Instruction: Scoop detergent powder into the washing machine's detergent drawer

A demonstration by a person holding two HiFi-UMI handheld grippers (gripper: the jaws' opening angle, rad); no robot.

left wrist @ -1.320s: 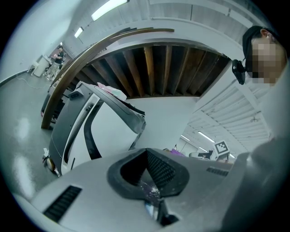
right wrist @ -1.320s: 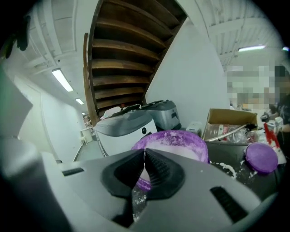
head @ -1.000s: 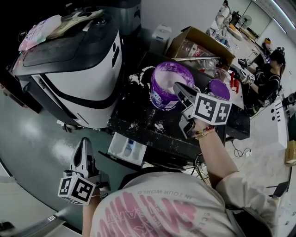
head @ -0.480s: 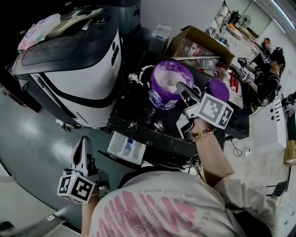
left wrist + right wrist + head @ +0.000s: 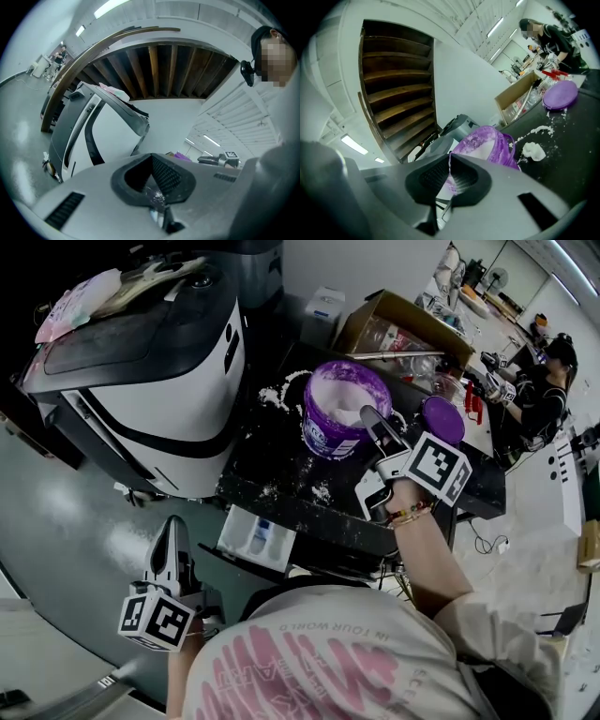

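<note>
A purple tub (image 5: 328,427) of white detergent powder stands on a black tabletop (image 5: 272,460); it also shows in the right gripper view (image 5: 487,140). My right gripper (image 5: 368,414) reaches over the tub's right rim. Its jaws (image 5: 451,180) are shut on a thin pale strip seen edge on, apparently a scoop's handle; the scoop's bowl is hidden. A white drawer (image 5: 258,540) with a blue insert sticks out below the table's front edge. My left gripper (image 5: 173,532) hangs low at the left over the floor, shut and holding nothing (image 5: 152,192), with powder specks on its pads.
A white and black washing machine (image 5: 141,381) stands left of the table. Spilled powder (image 5: 277,395) lies around the tub, with a clump (image 5: 533,151) beside it. The purple lid (image 5: 442,418) lies to the right. A cardboard box (image 5: 403,329) sits behind. A person (image 5: 544,390) works at the far right.
My right gripper has shifted slightly right and tilted, its tip staying at the tub's rim. The left gripper has not moved.
</note>
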